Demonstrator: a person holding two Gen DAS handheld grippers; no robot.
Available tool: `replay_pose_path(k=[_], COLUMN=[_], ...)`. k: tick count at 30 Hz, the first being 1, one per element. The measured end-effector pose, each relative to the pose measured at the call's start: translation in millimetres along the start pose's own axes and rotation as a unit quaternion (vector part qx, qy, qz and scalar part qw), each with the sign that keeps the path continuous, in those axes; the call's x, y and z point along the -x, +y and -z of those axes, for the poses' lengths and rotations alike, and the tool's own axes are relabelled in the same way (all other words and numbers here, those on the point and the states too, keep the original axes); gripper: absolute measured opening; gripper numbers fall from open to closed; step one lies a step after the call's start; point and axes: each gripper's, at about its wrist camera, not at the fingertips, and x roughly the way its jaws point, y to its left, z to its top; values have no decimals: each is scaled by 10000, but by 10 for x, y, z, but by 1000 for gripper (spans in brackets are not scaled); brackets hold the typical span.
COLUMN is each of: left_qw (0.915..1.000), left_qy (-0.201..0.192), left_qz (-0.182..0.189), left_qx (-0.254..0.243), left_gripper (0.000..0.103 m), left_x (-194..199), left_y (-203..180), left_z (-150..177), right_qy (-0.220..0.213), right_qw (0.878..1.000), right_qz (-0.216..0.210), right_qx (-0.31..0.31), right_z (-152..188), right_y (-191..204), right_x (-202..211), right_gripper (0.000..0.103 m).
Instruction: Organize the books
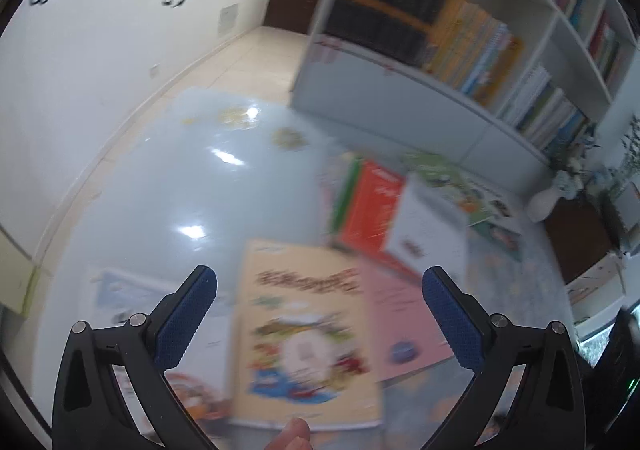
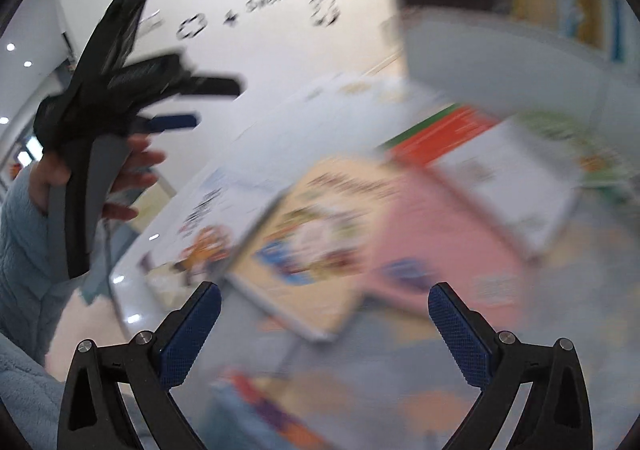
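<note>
Both grippers hung empty above a scatter of books on a glossy pale surface, the left gripper (image 1: 320, 314) and the right gripper (image 2: 325, 324) each with jaws spread wide and nothing between the blue pads. A yellow picture book (image 1: 306, 334) lay flat near the surface's front edge, partly over a pink book (image 1: 404, 324) to its right, with a red book (image 1: 370, 211) and a white book (image 1: 430, 226) piled behind them toward the back edge. A white-covered book (image 2: 208, 205) lay at the yellow one's left, by the front left corner. Beyond the back edge stood a white bookshelf (image 1: 404, 97), its rows already packed with upright volumes. In the right wrist view, a hand (image 2: 134, 177) in a pale blue fleece sleeve (image 2: 24, 250) gripped the left tool's handle, held well above the surface. Both views were smeared by motion, so titles and finer overlaps could not be read. With no book yet picked, the step in hand appeared to be choosing one; it would likely go best by starting with the yellow book, which sat on top, closing the jaws over a free edge rather than the flat cover, and steadying the pink book beneath so the pile did not slide.
</note>
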Motion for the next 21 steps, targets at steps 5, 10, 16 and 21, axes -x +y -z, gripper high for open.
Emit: replay_pose_path(k=[5,10,16,21], left_qw=[9991,9910,9886,9868], left_qy=[136,75,867,1465], left_qz=[-72,-567,-703,-648], left_qx=[-384,-1212,-1010,-240], left_gripper=[103,103,103,102], left_x=[-405,-958,-1837,-2413], left_y=[-659,-1264,-1357,-1024], left_z=[-44,-68,-146,-193], right_qy=[-437,-1015,-993,-956], right_qw=[9962,9896,9764,9441], right_qz=[740,1013,354,-45], right_qx=[131,135,-1883,-3154], right_z=[-71,-48,56,172], right_y=[-685,-1181,-1945,-2162], right_x=[483,749,-9,-616], right_gripper=[103,103,103,103])
